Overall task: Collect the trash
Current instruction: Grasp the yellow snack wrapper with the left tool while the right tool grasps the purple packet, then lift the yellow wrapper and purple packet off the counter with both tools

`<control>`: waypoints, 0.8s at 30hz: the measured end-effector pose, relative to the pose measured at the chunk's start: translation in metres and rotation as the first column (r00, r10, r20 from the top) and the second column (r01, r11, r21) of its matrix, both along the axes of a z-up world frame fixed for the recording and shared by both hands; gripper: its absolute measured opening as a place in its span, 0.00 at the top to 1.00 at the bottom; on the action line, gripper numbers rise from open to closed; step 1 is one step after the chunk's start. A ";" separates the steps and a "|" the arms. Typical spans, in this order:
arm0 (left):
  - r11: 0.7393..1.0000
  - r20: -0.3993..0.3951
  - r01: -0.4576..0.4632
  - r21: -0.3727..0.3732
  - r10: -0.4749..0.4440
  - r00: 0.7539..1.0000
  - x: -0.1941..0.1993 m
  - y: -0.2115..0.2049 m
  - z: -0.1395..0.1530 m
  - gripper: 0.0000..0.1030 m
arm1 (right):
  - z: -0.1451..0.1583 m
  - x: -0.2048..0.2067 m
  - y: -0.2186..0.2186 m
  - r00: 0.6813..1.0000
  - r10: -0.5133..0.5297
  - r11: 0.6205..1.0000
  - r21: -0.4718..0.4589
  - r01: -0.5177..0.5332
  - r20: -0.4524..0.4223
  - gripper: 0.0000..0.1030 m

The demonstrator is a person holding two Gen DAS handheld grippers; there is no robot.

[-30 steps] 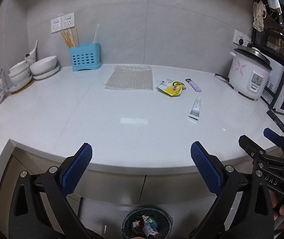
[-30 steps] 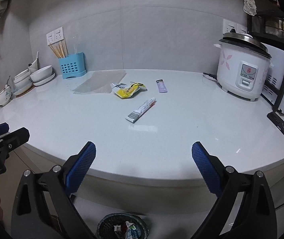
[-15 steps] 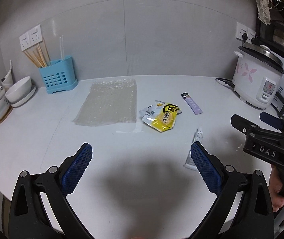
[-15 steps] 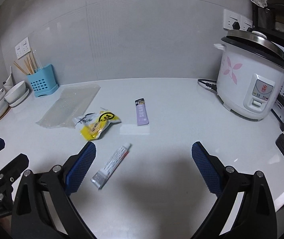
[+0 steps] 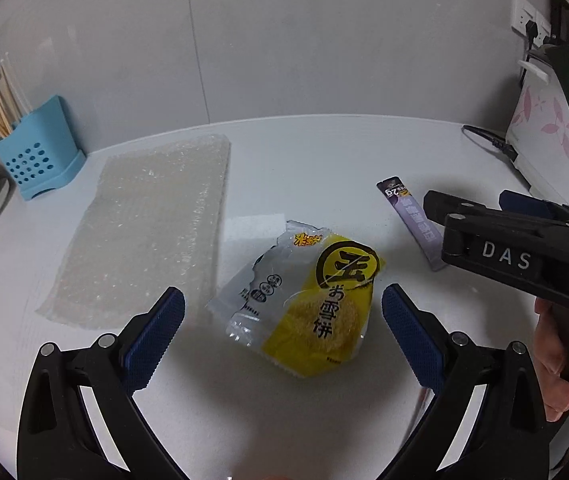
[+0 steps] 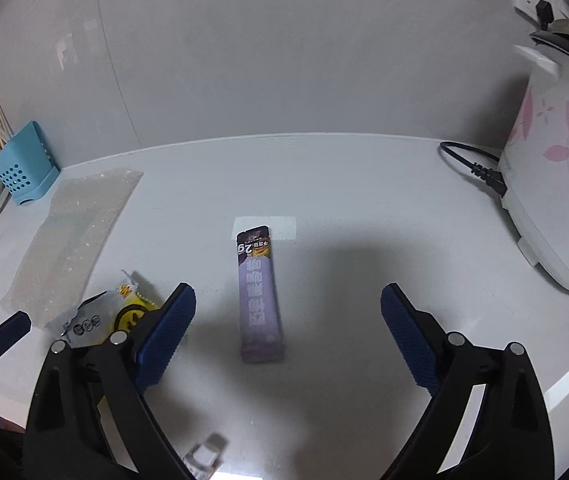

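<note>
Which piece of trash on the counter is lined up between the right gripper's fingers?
The purple stick sachet, lying lengthwise between the open right gripper. The yellow snack wrapper sits between the left gripper instead; the bubble wrap sheet lies off to the left.

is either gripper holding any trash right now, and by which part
Nothing is held. The left gripper is open around the yellow snack wrapper; the right gripper is open around the purple sachet.

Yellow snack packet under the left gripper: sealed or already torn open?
Torn open. The yellow snack packet has a ragged, jagged edge along its silver upper-left end and lies crumpled on the counter, between the open left gripper fingers.
</note>
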State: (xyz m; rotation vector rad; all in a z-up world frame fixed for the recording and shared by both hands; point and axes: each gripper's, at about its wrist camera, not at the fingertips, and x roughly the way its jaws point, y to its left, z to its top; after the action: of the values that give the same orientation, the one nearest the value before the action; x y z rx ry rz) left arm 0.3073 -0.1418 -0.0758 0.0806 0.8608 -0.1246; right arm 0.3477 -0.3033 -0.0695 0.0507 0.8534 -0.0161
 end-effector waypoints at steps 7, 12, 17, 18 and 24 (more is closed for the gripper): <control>0.999 -0.049 0.036 0.022 -0.035 0.998 0.027 -0.011 -0.022 0.07 | -0.029 0.030 -0.002 0.996 0.013 1.000 0.004 -0.013 -0.084 0.29; 0.997 -0.063 0.039 0.060 -0.035 0.997 0.030 -0.021 -0.021 0.19 | -0.031 0.028 0.003 0.995 0.017 0.999 -0.032 -0.020 -0.097 0.36; 0.996 -0.084 0.028 0.081 -0.021 0.996 0.035 -0.019 -0.022 0.34 | -0.029 0.025 0.011 0.995 0.038 0.998 -0.043 -0.042 -0.093 0.53; 0.996 -0.083 0.026 0.085 -0.019 0.996 0.035 -0.019 -0.021 0.39 | -0.028 0.025 0.012 0.995 0.045 0.998 -0.043 -0.049 -0.093 0.60; 0.998 -0.089 0.018 0.068 -0.012 0.996 0.037 -0.016 -0.019 0.61 | -0.025 0.023 0.014 0.994 0.059 0.998 -0.030 -0.062 -0.093 0.81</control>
State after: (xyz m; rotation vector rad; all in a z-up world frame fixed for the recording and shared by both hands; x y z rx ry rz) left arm 0.3441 -0.1575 -0.0947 0.1465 0.9531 -0.1133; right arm 0.3704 -0.2889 -0.0948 -0.0070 0.9464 0.0244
